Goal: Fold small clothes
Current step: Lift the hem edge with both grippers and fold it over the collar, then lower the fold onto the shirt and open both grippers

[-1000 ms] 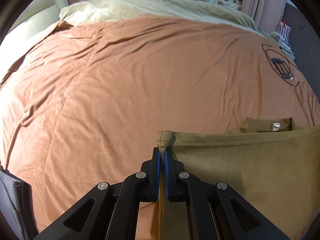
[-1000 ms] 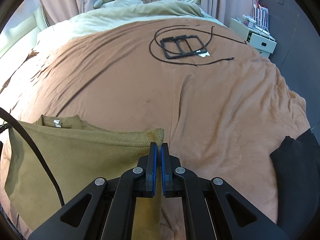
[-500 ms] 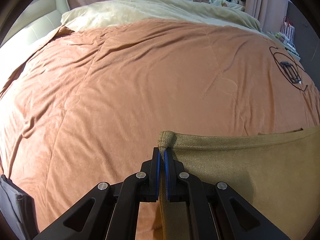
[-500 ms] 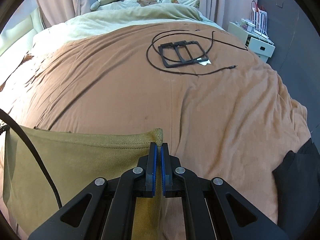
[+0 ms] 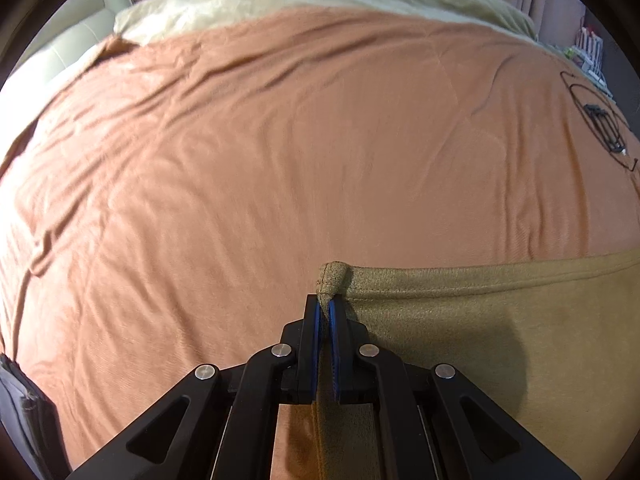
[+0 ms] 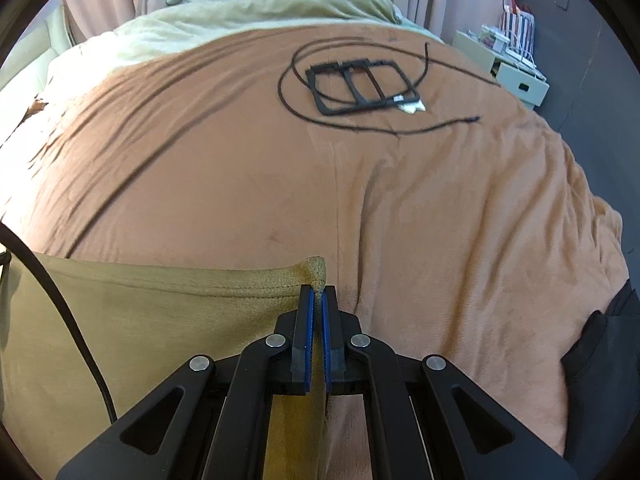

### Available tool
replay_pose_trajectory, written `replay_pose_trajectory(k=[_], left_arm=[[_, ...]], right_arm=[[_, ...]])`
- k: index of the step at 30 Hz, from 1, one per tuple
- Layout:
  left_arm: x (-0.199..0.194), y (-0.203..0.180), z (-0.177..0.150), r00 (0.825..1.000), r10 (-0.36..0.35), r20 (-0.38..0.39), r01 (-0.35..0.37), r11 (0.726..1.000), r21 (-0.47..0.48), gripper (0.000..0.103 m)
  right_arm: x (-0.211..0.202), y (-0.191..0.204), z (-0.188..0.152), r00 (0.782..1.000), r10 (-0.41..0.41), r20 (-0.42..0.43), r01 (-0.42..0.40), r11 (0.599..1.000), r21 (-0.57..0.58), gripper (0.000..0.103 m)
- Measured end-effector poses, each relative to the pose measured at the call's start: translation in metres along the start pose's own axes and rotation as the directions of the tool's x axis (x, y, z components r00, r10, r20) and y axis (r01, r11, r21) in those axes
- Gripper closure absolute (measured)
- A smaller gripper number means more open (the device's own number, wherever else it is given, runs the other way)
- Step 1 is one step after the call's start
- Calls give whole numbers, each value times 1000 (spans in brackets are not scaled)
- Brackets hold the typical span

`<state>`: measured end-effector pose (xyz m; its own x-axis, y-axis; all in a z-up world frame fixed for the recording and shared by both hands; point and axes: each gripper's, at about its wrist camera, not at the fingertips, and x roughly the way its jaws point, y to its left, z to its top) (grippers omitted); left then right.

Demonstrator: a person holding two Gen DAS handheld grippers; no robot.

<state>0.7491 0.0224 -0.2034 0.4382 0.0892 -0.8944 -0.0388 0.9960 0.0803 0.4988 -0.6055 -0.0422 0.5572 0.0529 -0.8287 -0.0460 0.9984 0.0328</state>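
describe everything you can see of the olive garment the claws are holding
The olive garment is a soft knit with a stitched hem along its top edge, stretched fairly straight between two pinched corners. The left claw, its jaws opening, has one bunched corner between its blue pads; the right claw is shut on the other. Below the hem it spreads over the orange-brown bedcover.

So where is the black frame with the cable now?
In the right wrist view the black frame lies far up the orange blanket, right of centre, ringed by its cable, near the cream duvet.

Left gripper [image 5: 325,307] jaws opening, olive garment [image 5: 500,320] corner between them, orange blanket [image 5: 240,160]
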Motion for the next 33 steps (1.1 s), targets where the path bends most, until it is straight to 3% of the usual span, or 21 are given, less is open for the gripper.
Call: replay_pose_trajectory(k=[4, 6, 8, 10, 18, 22, 26, 30, 32, 33], left_arm=[[-1, 2, -6, 1000, 11, -22, -11, 1000, -2, 90], [-10, 4, -9, 1000, 3, -10, -3, 1000, 1, 84], [-22, 6, -13, 1000, -21, 2, 21, 1000, -1, 78], [-33, 4, -18, 998, -62, 4, 62, 998, 9, 78], [-46, -19, -43, 988, -149, -37, 151, 987, 62, 77], [-32, -20, -54, 990, -122, -74, 127, 990, 66, 77], [-24, -17, -62, 992, -101, -80, 108, 991, 79, 77], [-23, -16, -61, 997, -52, -60, 58, 994, 93, 77], [-22, -12, -60, 999, 29, -44, -25, 996, 87, 75], [-19, -7, -59, 999, 18, -47, -15, 997, 72, 74]], right_arm=[[8, 0, 0, 998, -13, -57, 14, 1000, 9, 99], [2, -1, 2, 998, -22, -51, 22, 1000, 10, 91], [-11, -1, 2, 999, 7, -32, -7, 1000, 13, 70], [-20, -1, 1, 1000, 18, -15, -18, 1000, 7, 66], [-48, 29, -27, 991, 131, -38, -133, 988, -78, 66], [-40, 41, -39, 984, 156, -83, -165, 980, -115, 66], [-17, 33, -44, 985, 120, -128, -135, 984, -113, 66], [-8, 16, -42, 989, 105, -105, -115, 989, -89, 78], [-7, 14, -41, 992, 80, -98, -89, 992, -85, 85], [-9, 13, -43, 993, 66, -93, -74, 994, -83, 85]])
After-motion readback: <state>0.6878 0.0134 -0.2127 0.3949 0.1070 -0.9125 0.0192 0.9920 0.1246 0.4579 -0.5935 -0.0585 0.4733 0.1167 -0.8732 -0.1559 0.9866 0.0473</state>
